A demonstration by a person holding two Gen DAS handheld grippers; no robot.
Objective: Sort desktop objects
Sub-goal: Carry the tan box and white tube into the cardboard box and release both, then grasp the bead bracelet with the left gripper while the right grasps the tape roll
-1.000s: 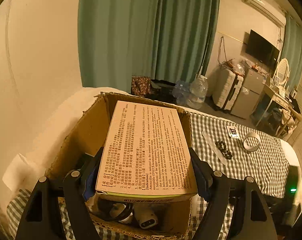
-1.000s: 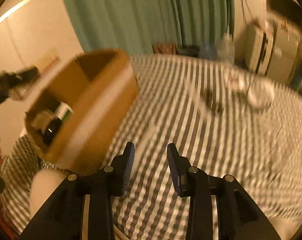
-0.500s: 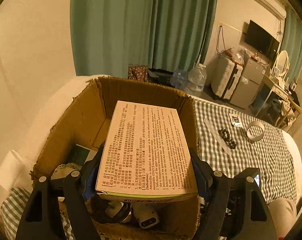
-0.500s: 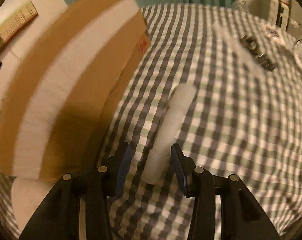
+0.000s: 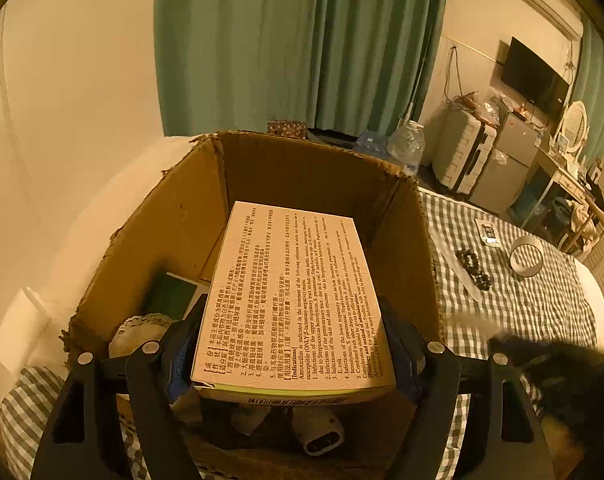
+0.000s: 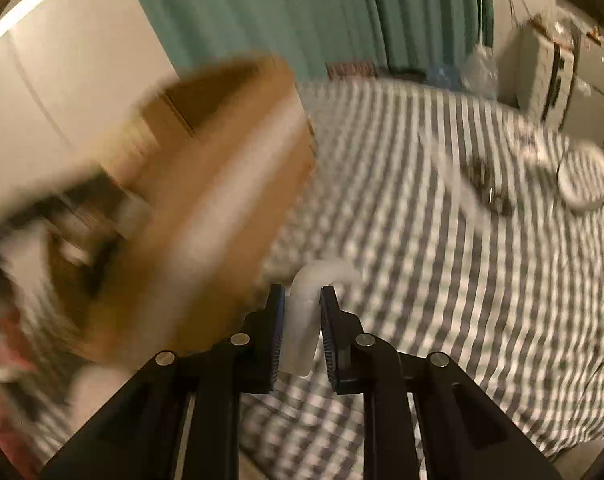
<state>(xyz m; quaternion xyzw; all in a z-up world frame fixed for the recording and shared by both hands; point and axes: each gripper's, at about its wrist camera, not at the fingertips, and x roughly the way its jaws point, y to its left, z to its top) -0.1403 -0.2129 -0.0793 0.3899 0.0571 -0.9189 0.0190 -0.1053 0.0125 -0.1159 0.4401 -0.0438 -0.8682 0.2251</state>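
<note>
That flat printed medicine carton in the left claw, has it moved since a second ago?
Yes. The flat printed medicine carton, clamped in the left gripper, has sunk into the brown cardboard box: the box's far rim, earlier beside the carton's top edge, now stands well above it.

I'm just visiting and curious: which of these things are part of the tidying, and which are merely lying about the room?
Part of the job:
- medicine box, held over the carton
- white strip, gripped
- beads
- tape ring
- small packet

Just lying about:
- suitcase
- TV
- water bottle
- curtains
</note>
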